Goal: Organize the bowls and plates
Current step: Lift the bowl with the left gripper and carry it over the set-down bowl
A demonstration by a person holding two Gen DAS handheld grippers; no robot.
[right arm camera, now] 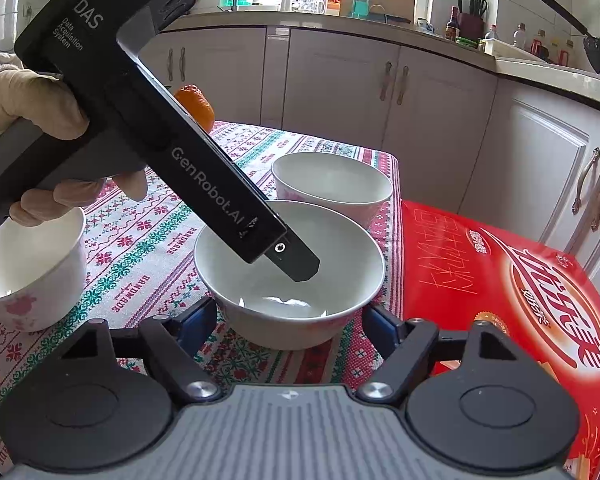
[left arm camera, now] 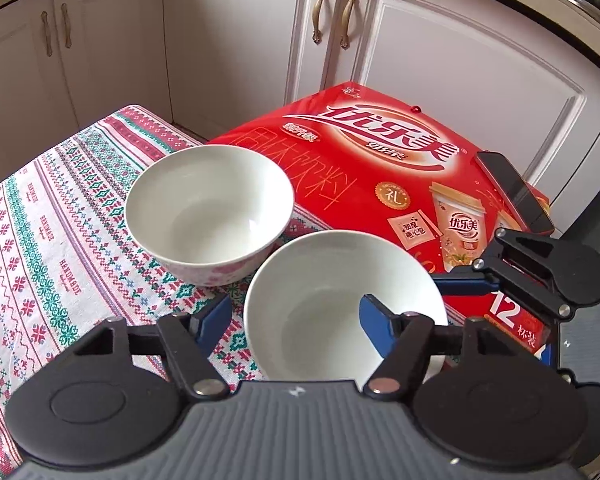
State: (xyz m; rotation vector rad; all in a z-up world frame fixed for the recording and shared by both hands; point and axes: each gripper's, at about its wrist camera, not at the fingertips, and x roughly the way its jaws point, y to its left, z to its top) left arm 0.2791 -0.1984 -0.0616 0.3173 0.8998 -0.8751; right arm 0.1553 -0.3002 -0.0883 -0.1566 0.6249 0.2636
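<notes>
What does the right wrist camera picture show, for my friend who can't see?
A white bowl sits on a patterned tablecloth between the right claw's blue fingers, while the left claw, held by a gloved hand, dips a black finger into it. Another bowl stands behind it, a third bowl at the left, and a red box at the right.

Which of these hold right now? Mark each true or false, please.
1. A phone lies on the red box. True.
2. The orange sits in the middle bowl. False: that bowl is empty; the orange is farther back.
3. A finger of the left hand-held gripper reaches inside the middle bowl. True.
4. The far bowl is nested in the left bowl. False: they stand apart on the tablecloth.
</notes>
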